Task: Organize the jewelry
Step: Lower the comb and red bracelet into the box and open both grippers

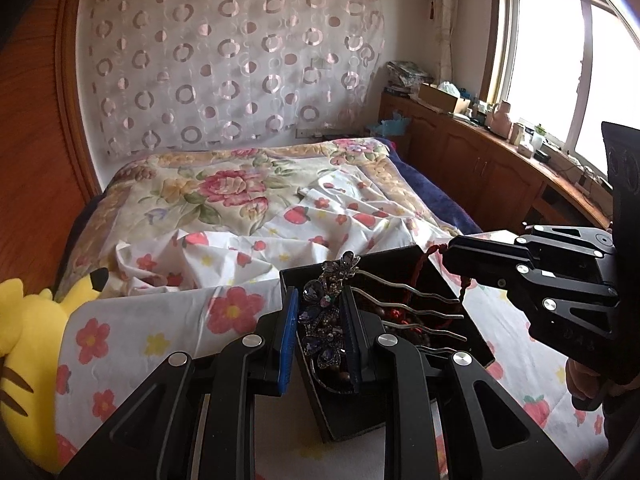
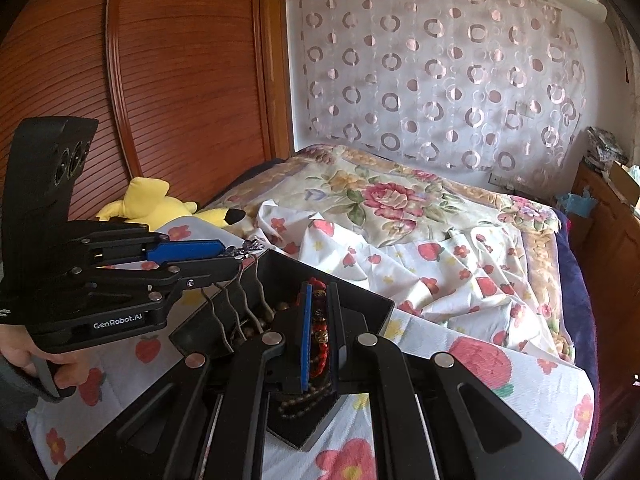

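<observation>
— Bedroom scene, is it? What lies nearest?

— Yes. Nearest, on a flowered sheet (image 1: 132, 344), sits a black box (image 1: 476, 344) with its top open. Both tools reach down into it at a slant from above.

— What has the left gripper (image 1: 320, 320) got?

— Its jaws stand a little apart, pressed on a purple jewelled hair comb (image 1: 324, 308). The flower-shaped head sits between the blue pads (image 1: 289, 332), and the wavy metal prongs stick out sideways to the right, over the box.

— And the right gripper (image 2: 320, 328)?

— Nearly closed, pinching a red bead bracelet (image 2: 320, 340). The bracelet hangs between the pads above the box, where brown beads (image 2: 296, 404) lie on the bottom. In the left view a red cord (image 1: 430, 252) trails from its tips.

— Can you see the person?

— Only parts. A hand (image 2: 44, 360) wraps the handle below the left tool, fingers curled round the trigger, and a sleeve shows at the edge. In the left view fingers (image 1: 576, 376) grip the right tool's handle.

— Further off?

— A yellow plush toy (image 2: 160, 204) lies at the bed's left side by the wooden wardrobe (image 2: 140, 80). Beyond that, a rose-patterned quilt (image 1: 224, 188), then a sheer curtain (image 1: 232, 60) with rings on the far wall, and a cluttered wooden cabinet (image 1: 480, 156) under the window (image 1: 560, 60).
</observation>
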`<act>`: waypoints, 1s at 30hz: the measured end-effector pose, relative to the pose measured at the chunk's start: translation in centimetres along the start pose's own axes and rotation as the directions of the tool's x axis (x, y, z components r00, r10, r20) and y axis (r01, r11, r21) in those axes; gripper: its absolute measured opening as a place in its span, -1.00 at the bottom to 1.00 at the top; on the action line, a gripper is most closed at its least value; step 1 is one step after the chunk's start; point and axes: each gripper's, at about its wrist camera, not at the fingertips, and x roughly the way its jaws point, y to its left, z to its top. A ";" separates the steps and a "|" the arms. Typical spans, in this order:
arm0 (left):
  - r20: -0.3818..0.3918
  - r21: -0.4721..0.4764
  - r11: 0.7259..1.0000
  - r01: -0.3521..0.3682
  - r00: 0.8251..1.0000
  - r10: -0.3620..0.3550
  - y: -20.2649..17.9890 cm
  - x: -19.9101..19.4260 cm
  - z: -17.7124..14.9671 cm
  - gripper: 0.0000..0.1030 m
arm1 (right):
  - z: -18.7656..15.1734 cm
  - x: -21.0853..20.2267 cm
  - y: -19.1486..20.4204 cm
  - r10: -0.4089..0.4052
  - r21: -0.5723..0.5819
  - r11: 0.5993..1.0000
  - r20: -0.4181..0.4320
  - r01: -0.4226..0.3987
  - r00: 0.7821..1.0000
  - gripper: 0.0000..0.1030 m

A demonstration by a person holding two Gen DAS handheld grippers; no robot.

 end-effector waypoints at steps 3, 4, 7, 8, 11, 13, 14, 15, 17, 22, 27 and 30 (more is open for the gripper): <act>-0.001 -0.001 1.000 0.000 1.000 0.000 0.0 -0.1 0.1 -0.61 | -0.1 0.2 -0.1 0.002 0.005 1.000 -0.005 -0.002 1.000 -0.82; -0.004 -0.002 1.000 -0.001 1.000 0.001 0.0 0.0 0.1 -0.61 | -0.2 0.2 -0.1 0.003 0.009 1.000 -0.004 -0.003 1.000 -0.82; 0.001 -0.009 1.000 -0.005 1.000 0.005 0.4 0.5 0.1 -0.55 | -0.1 0.1 0.0 -0.004 0.007 1.000 -0.004 0.004 1.000 -0.82; 0.003 -0.011 1.000 -0.004 1.000 0.004 0.5 0.5 0.0 -0.53 | -0.1 0.0 0.0 -0.005 0.006 1.000 -0.004 0.005 1.000 -0.81; 0.012 -0.010 1.000 -0.009 1.000 0.009 0.6 0.3 -0.2 -0.40 | -0.1 -0.4 0.2 -0.012 0.002 1.000 0.000 0.012 1.000 -0.70; 0.016 -0.011 1.000 -0.013 1.000 0.013 0.8 -0.1 -0.5 -0.39 | -0.1 -0.8 0.3 -0.018 0.003 1.000 0.003 0.018 1.000 -0.70; 0.018 -0.012 1.000 -0.014 1.000 0.014 0.8 -0.3 -0.7 -0.37 | -0.2 -1.0 0.4 -0.019 0.004 1.000 0.004 0.019 1.000 -0.70; 0.019 -0.013 1.000 -0.016 1.000 0.016 0.8 -0.6 -0.9 -0.29 | -0.2 -1.3 0.5 -0.020 0.003 1.000 0.006 0.020 1.000 -0.70; 0.025 -0.017 1.000 -0.017 1.000 0.017 0.8 -1.6 -1.7 -0.20 | -0.7 -2.2 0.9 -0.022 0.002 1.000 0.011 0.022 1.000 -0.70; 0.020 -0.010 1.000 -0.009 1.000 0.009 0.6 -3.6 -4.1 -0.06 | -2.6 -4.4 2.1 -0.019 0.004 1.000 0.004 0.019 1.000 -0.69; -0.009 -0.011 1.000 0.004 1.000 -0.004 0.4 -5.1 -7.3 -0.06 | -5.6 -5.8 2.8 -0.021 0.013 1.000 -0.029 0.021 0.999 -0.69; -0.025 -0.010 1.000 0.017 1.000 -0.018 0.2 -5.8 -8.9 -0.06 | -7.6 -6.5 3.2 -0.022 0.030 0.999 -0.057 0.024 0.998 -0.69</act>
